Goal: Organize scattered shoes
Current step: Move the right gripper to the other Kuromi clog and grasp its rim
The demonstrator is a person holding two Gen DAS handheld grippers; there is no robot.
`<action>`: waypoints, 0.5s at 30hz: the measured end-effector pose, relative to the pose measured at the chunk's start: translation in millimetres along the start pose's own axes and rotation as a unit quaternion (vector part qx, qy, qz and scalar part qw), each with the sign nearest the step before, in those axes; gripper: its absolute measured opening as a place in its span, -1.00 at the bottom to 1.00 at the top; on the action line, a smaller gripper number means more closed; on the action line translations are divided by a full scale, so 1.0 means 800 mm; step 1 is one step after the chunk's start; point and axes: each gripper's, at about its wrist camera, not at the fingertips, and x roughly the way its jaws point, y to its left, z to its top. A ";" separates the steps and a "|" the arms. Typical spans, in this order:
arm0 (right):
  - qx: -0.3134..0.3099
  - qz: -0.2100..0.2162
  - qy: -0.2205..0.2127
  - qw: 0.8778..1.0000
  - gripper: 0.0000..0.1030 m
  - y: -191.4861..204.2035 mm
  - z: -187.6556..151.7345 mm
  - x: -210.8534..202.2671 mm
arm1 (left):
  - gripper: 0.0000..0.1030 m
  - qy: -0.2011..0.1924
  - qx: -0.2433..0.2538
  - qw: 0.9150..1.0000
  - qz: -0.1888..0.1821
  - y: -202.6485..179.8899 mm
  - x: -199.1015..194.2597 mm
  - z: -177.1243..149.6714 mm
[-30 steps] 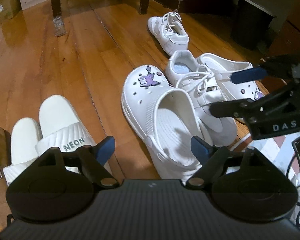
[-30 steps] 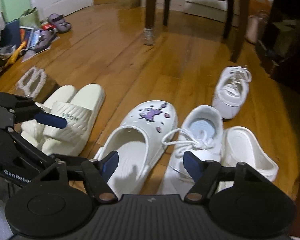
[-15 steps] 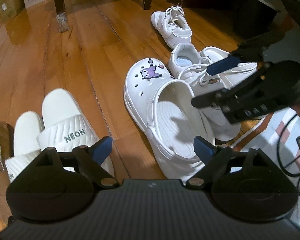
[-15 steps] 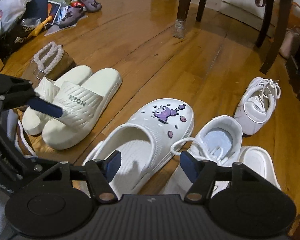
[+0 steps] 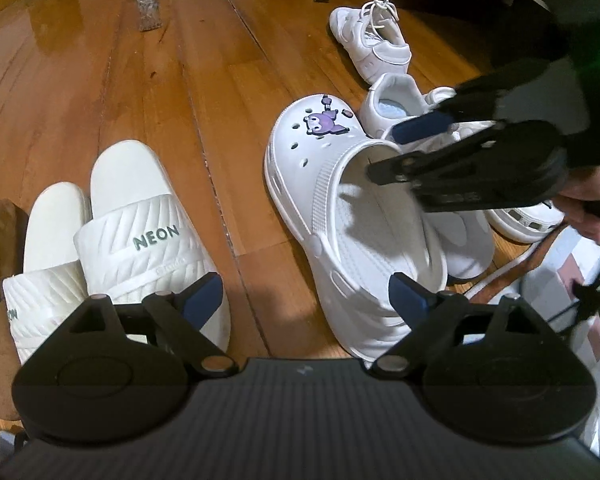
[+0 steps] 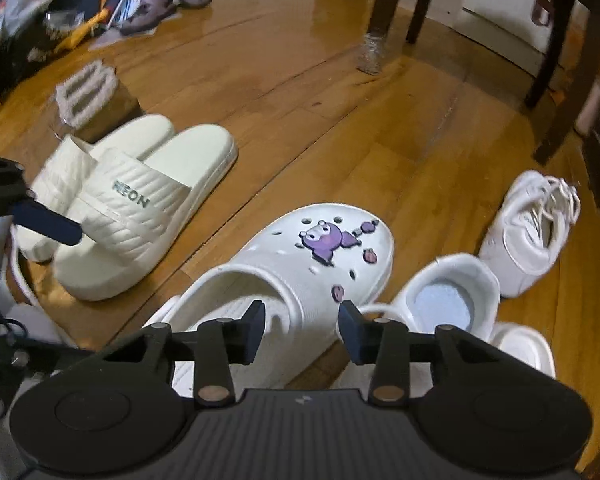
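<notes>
A white clog with a purple charm (image 5: 332, 184) lies on the wood floor, also in the right wrist view (image 6: 300, 268). My right gripper (image 6: 302, 330) is open, its jaws narrowed, straddling the right edge of the clog's opening; in the left wrist view it reaches in from the right (image 5: 396, 148). My left gripper (image 5: 304, 296) is open and empty, low over the floor between the clog and a pair of cream NEON slides (image 5: 140, 236). A white sneaker (image 6: 448, 296) touches the clog's right side; its mate (image 6: 528, 232) lies farther back.
A second white clog (image 6: 520, 348) is partly hidden behind the sneaker. A brown fleece-lined slipper (image 6: 92, 96) sits behind the slides (image 6: 132, 200). Dark table legs (image 6: 384, 8) stand farther back. Sandals and clutter (image 6: 148, 12) lie at the far left. Cables (image 5: 580, 300) lie right.
My right gripper moved forward and down onto the clog's opening edge and its jaws narrowed. My left gripper shifted slightly and stayed open.
</notes>
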 end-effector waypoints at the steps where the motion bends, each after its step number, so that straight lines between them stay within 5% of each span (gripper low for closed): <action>1: -0.004 -0.003 -0.003 1.000 -0.19 0.003 0.004 0.005 | 0.76 -0.001 0.000 1.000 0.002 0.000 -0.001 0.000; 9: 0.000 -0.046 -0.012 0.999 -0.39 0.011 0.013 0.024 | 0.81 0.006 -0.012 1.000 0.005 0.001 0.005 -0.002; 15: 0.116 -0.011 -0.023 0.993 -0.40 -0.032 0.018 0.018 | 0.81 -0.019 -0.035 0.999 0.020 0.010 -0.009 0.000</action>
